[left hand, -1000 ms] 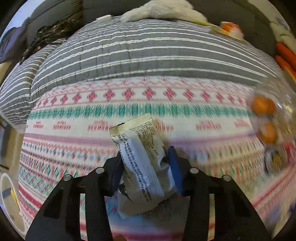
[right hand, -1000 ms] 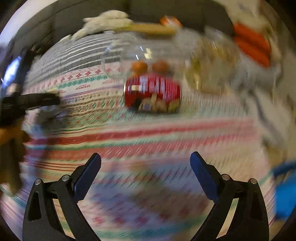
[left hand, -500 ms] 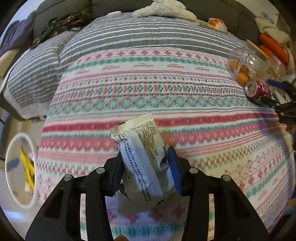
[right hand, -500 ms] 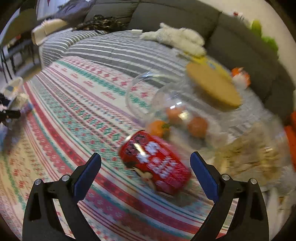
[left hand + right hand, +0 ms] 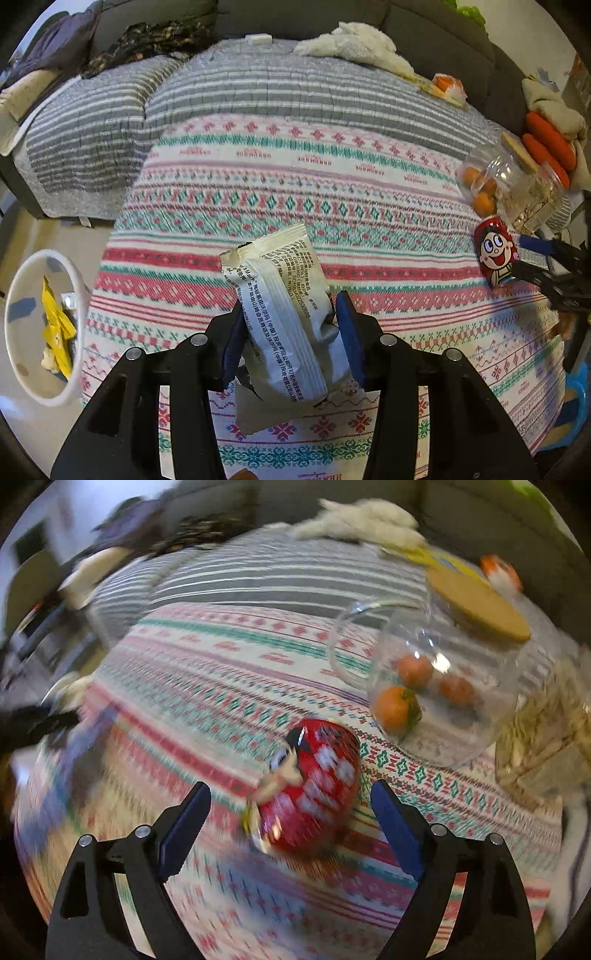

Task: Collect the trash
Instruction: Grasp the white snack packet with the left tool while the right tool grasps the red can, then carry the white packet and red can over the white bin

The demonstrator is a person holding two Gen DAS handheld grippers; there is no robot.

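My left gripper [image 5: 290, 339] is shut on a white snack wrapper [image 5: 284, 317] with black print and holds it above the patterned blanket [image 5: 295, 206]. A white trash bin [image 5: 22, 288] with yellow wrappers inside stands on the floor at the left. A red can [image 5: 314, 790] with a cartoon face lies on its side on the blanket; it also shows in the left wrist view [image 5: 495, 254]. My right gripper [image 5: 291, 812] is open, its fingers on either side of the can and apart from it.
A clear glass jar [image 5: 436, 686] with oranges and a cork lid lies just behind the can, next to another jar [image 5: 546, 731]. A grey striped quilt [image 5: 258, 88] and a white plush toy [image 5: 354, 40] lie farther back. Orange plush items [image 5: 546, 144] sit at the right.
My left gripper has drawn back with the wrapper, and the trash bin has come further into view at the left. My right gripper has closed in on the red can, which now sits between its fingers.
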